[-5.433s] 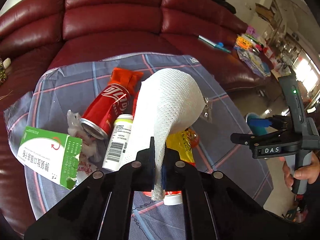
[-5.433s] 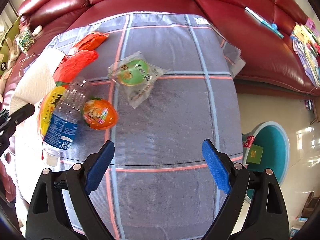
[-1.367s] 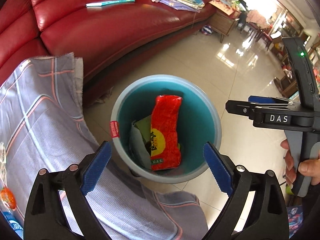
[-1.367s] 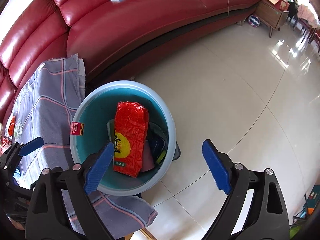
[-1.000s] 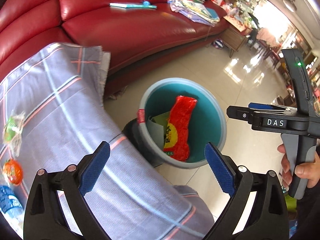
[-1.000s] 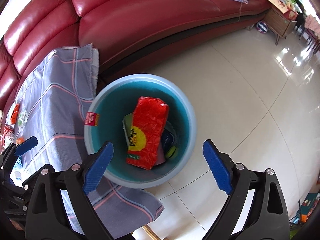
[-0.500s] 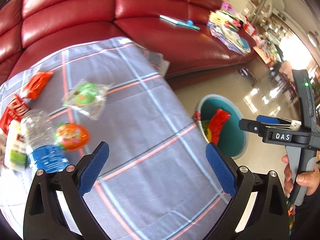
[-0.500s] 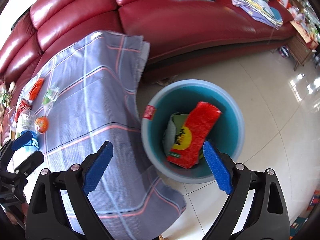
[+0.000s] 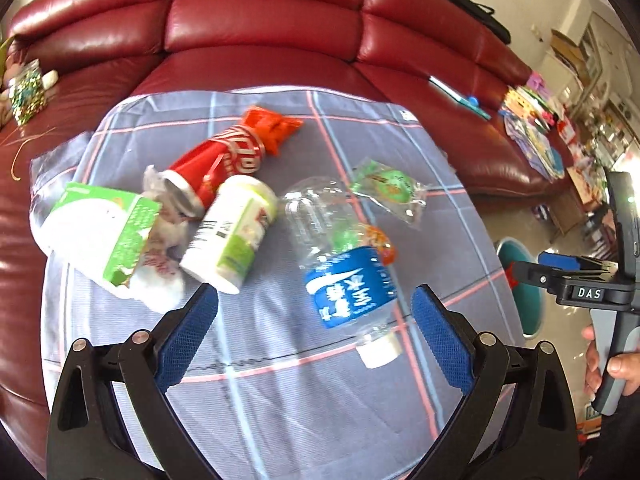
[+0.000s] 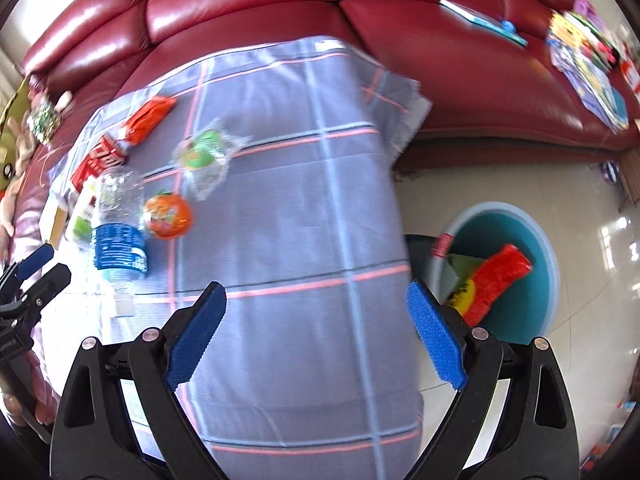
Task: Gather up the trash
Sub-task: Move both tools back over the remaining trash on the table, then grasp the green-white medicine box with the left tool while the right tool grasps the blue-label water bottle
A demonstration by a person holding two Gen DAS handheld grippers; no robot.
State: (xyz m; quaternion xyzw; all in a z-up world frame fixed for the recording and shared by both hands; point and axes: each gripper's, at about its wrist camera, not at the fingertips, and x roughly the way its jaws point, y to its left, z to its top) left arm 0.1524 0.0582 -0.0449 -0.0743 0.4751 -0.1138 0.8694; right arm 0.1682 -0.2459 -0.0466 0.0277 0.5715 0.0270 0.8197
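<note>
A grey plaid cloth covers the surface before a red leather sofa, strewn with a water bottle, red can and green carton. Only the right view shows inside the teal bin on the floor, holding a red packet. The left tool and right tool both gape wide, empty.

On the cloth before you, the bottle lay nearest your left gripper, its cap toward you. Left of it sat the jar, and further left the carton. Behind the jar lay the can, with a wrapper behind that. The packet lay behind and right of the bottle. The sofa stood behind the cloth. The bin stood on the floor right of the cloth, a bag in it.
</note>
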